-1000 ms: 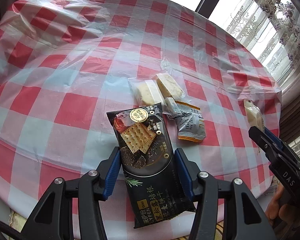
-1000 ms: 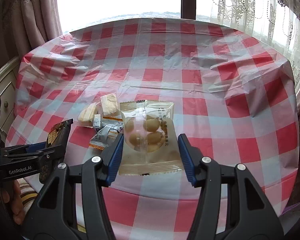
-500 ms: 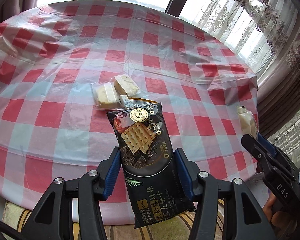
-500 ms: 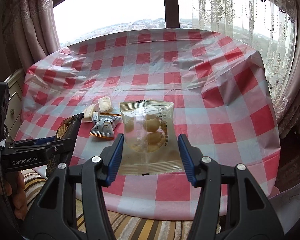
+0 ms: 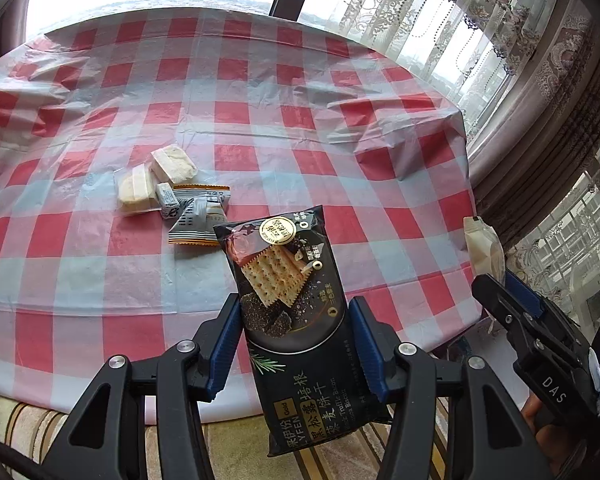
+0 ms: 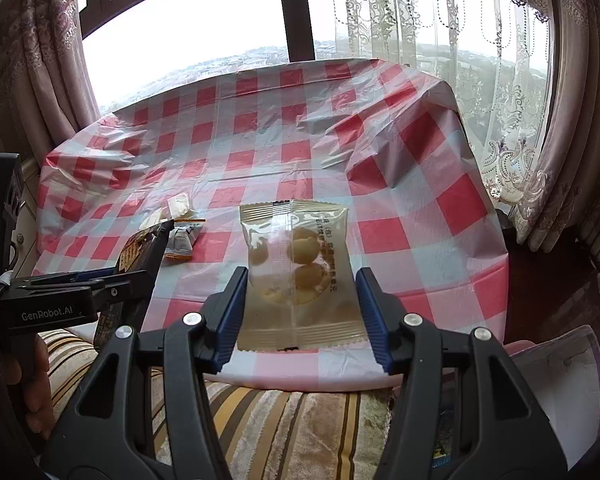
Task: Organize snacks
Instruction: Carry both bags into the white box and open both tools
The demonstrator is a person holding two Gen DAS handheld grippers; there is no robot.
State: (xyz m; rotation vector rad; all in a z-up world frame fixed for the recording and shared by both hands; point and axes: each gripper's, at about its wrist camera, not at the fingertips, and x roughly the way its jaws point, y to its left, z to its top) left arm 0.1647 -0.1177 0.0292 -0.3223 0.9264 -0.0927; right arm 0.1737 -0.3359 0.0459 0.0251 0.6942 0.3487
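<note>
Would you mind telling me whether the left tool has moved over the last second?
Yes. The left tool, gripping the black cracker pack, has drawn back from the snack pile toward the near edge of the table.

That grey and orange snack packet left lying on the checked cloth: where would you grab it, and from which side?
I would come from above and pinch the grey and orange packet across its narrow width, near the middle. It lies flat on the tablecloth, so no side edge is raised. Its far end touches the small wrapped sweet and pale cakes, so the near, orange-trimmed end is probably freer.

Both wrist views face table point(image 5: 260, 92); shared.
</note>
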